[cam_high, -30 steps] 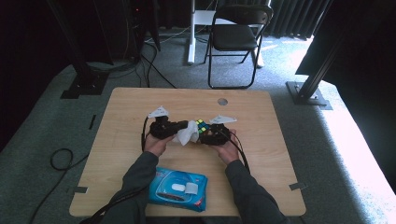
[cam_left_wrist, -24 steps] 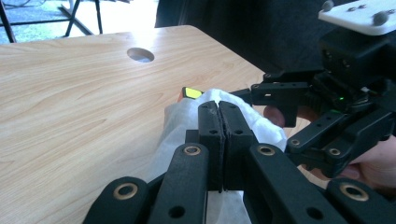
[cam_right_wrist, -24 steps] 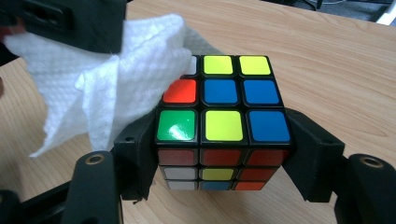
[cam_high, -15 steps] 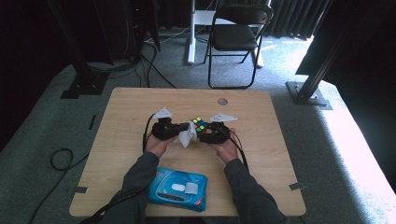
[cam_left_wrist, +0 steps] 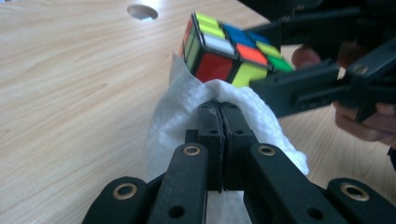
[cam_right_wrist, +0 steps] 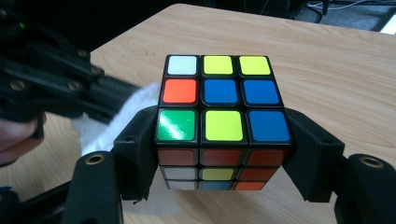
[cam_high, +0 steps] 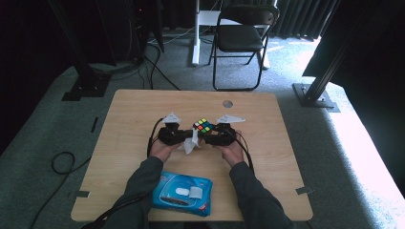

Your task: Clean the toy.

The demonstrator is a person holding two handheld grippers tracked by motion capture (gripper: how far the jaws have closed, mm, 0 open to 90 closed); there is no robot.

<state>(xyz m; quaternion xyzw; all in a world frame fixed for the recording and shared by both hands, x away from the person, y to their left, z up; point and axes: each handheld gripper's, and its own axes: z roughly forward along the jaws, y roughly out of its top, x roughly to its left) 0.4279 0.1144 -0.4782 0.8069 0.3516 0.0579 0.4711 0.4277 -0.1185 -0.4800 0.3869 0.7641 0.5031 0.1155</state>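
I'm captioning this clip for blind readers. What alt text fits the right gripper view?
The right gripper clamps a scrambled puzzle cube between its two black jaws above a wooden table. At left, the left gripper pinches a white wipe beside the cube.

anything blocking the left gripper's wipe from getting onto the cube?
Nothing visible. The left gripper is shut on the white wet wipe, which already lies against the side of the Rubik's cube. The right gripper clamps the cube from both sides just above the table, leaving the wipe's side open.
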